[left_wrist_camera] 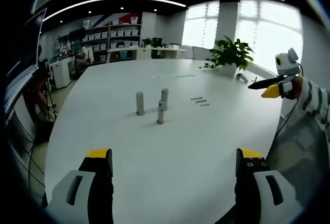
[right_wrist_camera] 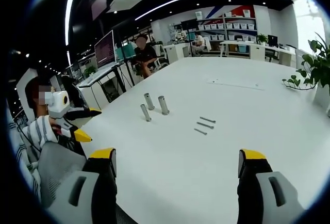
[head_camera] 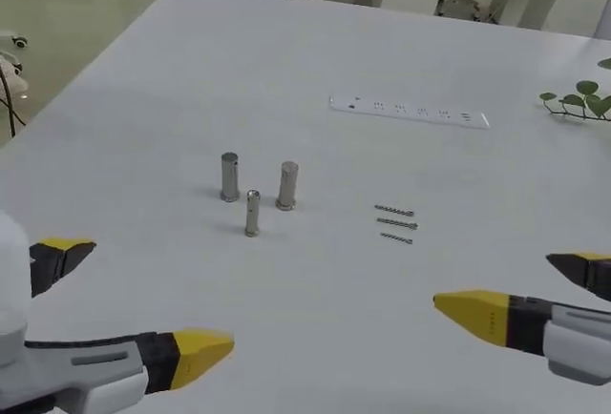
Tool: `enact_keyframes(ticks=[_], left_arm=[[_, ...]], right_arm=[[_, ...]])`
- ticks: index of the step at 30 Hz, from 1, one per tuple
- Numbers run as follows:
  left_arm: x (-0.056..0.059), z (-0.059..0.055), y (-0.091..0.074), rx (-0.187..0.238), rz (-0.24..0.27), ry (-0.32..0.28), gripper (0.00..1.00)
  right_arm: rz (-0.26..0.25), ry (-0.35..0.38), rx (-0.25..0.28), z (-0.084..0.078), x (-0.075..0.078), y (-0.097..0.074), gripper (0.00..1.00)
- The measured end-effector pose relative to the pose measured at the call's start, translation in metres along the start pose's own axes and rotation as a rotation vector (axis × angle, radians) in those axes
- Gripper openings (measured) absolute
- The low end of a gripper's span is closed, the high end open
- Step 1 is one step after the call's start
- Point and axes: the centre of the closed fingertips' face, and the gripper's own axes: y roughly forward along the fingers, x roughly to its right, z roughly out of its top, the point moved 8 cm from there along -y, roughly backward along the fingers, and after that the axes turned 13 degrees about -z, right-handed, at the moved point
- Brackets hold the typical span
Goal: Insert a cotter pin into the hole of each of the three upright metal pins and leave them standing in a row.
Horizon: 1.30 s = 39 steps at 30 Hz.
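My yellow-tipped left gripper [head_camera: 158,295] and right gripper [head_camera: 493,280] gape wide, empty; beyond stand three upright grey metal pins [head_camera: 252,210], with thin silver cotter pins [head_camera: 396,224] lying to their right.

Three metal pins [head_camera: 252,213] are standing clustered on the table [head_camera: 191,80], one sitting nearer than the other two. Three cotter pins [head_camera: 396,224] are lying side by side to their right. A power strip [head_camera: 409,112] is lying behind those, with a plant [head_camera: 579,99] sitting at the far right.
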Motion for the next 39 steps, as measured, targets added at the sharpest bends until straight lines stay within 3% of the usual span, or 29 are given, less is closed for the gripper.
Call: enact_keyframes(ticks=[3,5,7,10,18,23,34,39], left_arm=[[0.0,-0.002,0.001,-0.006,-0.002,0.032,0.99],[-0.001,-0.009,0.002,-0.045,-0.024,0.02,0.99],[-0.001,-0.012,0.004,-0.051,-0.041,0.011,0.99],[0.001,-0.012,0.005,-0.029,-0.071,0.011,0.99],[-0.001,-0.006,0.008,0.003,-0.072,0.036,0.99],[-0.006,0.001,0.009,0.011,-0.057,0.037,0.99],[-0.013,0.016,0.01,0.1,-0.041,0.04,0.94],[-0.016,0.018,0.01,0.105,-0.037,0.041,0.95]], right_arm=[[0.0,0.0,-0.002,0.0,0.0,0.0,0.97],[-0.001,0.001,-0.004,-0.001,0.001,0.0,0.97],[-0.003,0.003,-0.005,-0.001,0.002,0.001,0.97],[-0.007,0.01,-0.008,-0.002,0.004,0.001,0.97],[-0.01,0.017,-0.014,-0.004,0.008,0.002,0.97],[-0.01,0.023,-0.021,-0.006,0.009,0.003,0.97],[-0.016,0.035,-0.022,-0.006,0.012,0.006,0.97],[-0.017,0.029,-0.027,-0.005,0.013,0.006,0.97]])
